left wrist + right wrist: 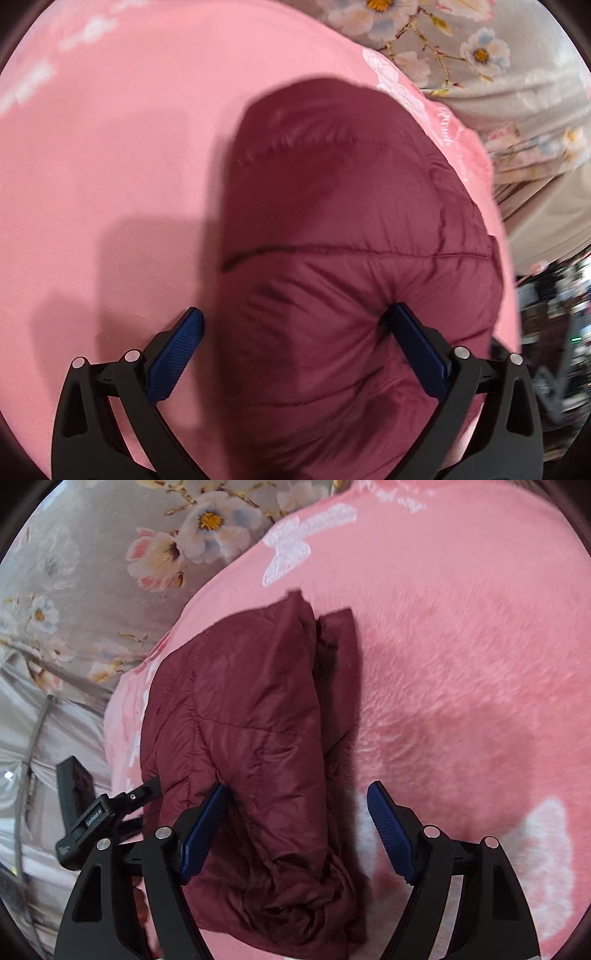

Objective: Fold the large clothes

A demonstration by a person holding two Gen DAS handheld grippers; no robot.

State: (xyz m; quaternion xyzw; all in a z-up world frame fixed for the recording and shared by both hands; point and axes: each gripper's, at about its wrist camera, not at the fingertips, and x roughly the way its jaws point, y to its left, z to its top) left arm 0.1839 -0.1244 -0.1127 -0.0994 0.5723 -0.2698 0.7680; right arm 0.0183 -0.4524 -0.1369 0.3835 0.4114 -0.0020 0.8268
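A maroon quilted puffer jacket (pixel 332 229) lies folded into a thick bundle on a pink fleece blanket (pixel 110 147). My left gripper (pixel 295 317) is open, its blue fingers wide apart astride the near end of the bundle; the right finger presses into the fabric. In the right wrist view the jacket (pixel 251 720) lies lengthwise, and my right gripper (pixel 297 794) is open over its near end, with the left finger touching the fabric and the right finger over the blanket (pixel 461 664). The left gripper's body (pixel 92 812) shows at the jacket's left side.
A grey floral bedspread (pixel 480 55) lies beyond the blanket's edge; it also shows in the right wrist view (pixel 74 590). A dark cluttered area (pixel 554 332) lies off the bed to the right. White butterfly prints (pixel 291 550) mark the blanket.
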